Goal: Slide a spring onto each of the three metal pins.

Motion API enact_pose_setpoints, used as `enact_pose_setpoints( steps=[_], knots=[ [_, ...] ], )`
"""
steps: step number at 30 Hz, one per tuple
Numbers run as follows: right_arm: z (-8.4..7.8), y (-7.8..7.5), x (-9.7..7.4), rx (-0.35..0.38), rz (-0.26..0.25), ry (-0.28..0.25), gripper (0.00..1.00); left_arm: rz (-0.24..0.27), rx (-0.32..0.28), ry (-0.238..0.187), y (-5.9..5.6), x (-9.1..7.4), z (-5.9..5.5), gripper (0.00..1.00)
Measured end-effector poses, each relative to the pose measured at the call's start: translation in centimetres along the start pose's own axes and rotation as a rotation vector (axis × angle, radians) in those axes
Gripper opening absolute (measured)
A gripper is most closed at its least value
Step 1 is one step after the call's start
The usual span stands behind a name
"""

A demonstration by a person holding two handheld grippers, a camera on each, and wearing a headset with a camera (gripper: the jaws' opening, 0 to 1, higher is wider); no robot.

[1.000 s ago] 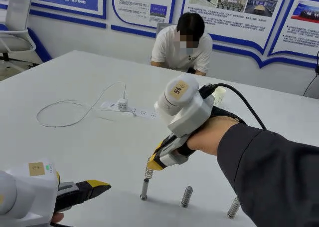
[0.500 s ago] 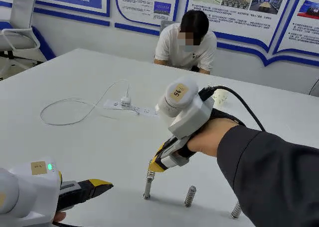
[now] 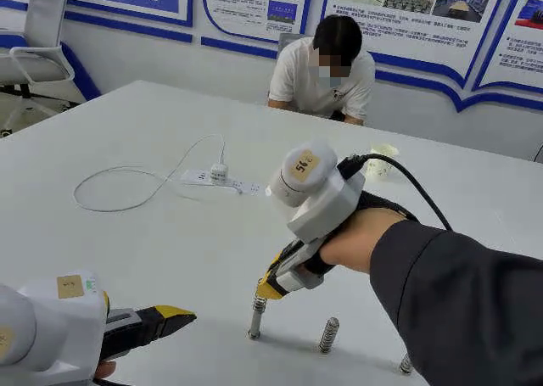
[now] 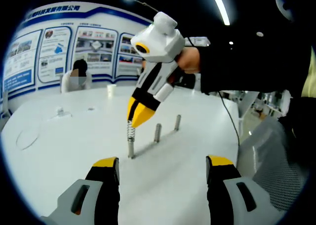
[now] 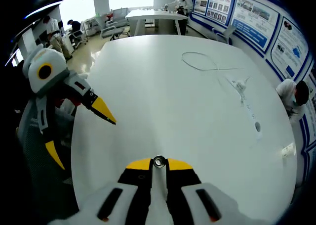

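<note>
While two pins by the table's near edge already wear springs, the right gripper clamps the third spring, seated only partway down the last pin. Nearby, the left gripper hovers, jaws apart. Whether the far-edge cup holds anything is unclear.

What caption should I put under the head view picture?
Right gripper holds a spring atop a pin; a second spring stands beside it.
</note>
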State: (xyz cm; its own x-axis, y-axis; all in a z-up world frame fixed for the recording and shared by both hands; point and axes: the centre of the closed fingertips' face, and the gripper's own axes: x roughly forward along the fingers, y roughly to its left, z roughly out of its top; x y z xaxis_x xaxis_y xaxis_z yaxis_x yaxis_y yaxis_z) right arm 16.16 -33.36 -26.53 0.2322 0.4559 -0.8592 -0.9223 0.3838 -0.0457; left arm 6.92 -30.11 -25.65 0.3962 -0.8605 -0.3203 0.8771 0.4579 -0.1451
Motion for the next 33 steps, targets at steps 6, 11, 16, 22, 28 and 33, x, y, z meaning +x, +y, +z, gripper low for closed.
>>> enact_pose_setpoints(
  steps=[6, 11, 16, 22, 28, 33],
  knots=[
    [-0.3, 0.0, 0.5, 0.005, 0.003, 0.009, 0.12, 0.0, -0.003, 0.002, 0.1, 0.0, -0.1, 0.73],
    [-0.7, -0.1, 1.2, 0.019, 0.009, 0.015, 0.12, -0.002, -0.001, 0.008, 0.0, 0.1, -0.2, 0.73],
    [-1.1, -0.1, 1.8, 0.036, 0.015, 0.021, 0.12, -0.002, -0.004, 0.01, 0.0, 0.1, -0.3, 0.73],
    [-1.4, -0.1, 2.6, 0.046, 0.017, 0.029, 0.12, 0.0, -0.007, 0.011, 0.1, 0.1, -0.4, 0.73],
    [-1.8, 0.1, 3.3, 0.056, 0.02, 0.037, 0.12, 0.002, -0.01, 0.011, 0.2, 0.1, -0.4, 0.73],
    [-2.1, 0.2, 3.6, 0.06, 0.025, 0.042, 0.12, 0.001, -0.011, 0.012, 0.2, 0.2, -0.5, 0.73]
  ],
)
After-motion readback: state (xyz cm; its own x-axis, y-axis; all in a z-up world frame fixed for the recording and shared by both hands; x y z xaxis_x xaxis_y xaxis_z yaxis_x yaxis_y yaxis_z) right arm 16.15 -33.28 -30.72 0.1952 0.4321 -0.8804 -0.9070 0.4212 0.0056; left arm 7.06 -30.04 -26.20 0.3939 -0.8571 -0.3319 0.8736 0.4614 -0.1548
